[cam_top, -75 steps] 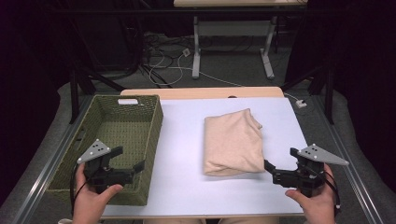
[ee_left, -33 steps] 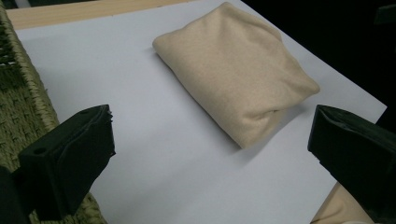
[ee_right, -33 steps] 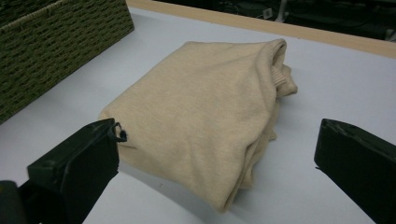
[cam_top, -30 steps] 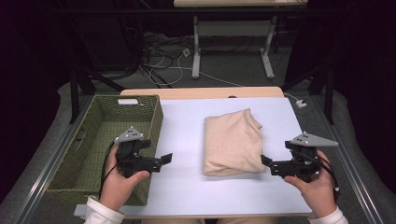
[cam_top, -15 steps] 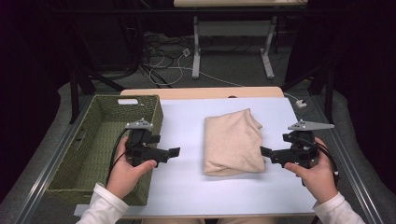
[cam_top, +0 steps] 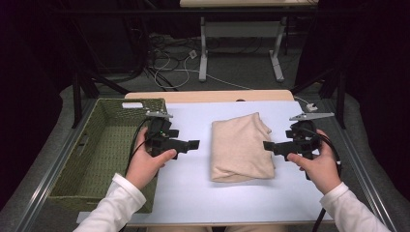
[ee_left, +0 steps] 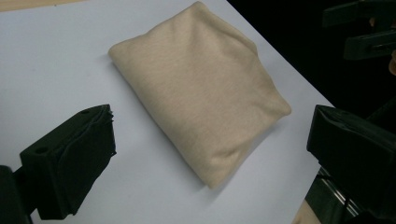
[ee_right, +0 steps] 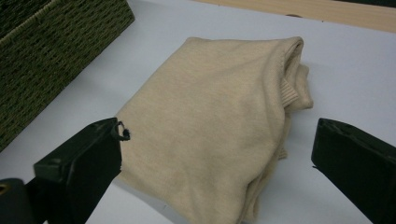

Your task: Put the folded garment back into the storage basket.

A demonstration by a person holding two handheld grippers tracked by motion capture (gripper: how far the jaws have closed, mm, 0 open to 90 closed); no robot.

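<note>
Two claws: left claw and right claw are held wide open, empty.
Folded beige sweater: flanked between them, right claw nearer.
Long axis: run front-to-back on the surface.

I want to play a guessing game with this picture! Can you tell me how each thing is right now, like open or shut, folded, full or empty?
Beige sweater: folded, lying flat on the white table, nothing gripping it.
Green woven basket: empty, at the table's left edge.
Left hand-held gripper: open, pointing at the sweater.
Right hand-held gripper: open, at the sweater's right edge.
</note>
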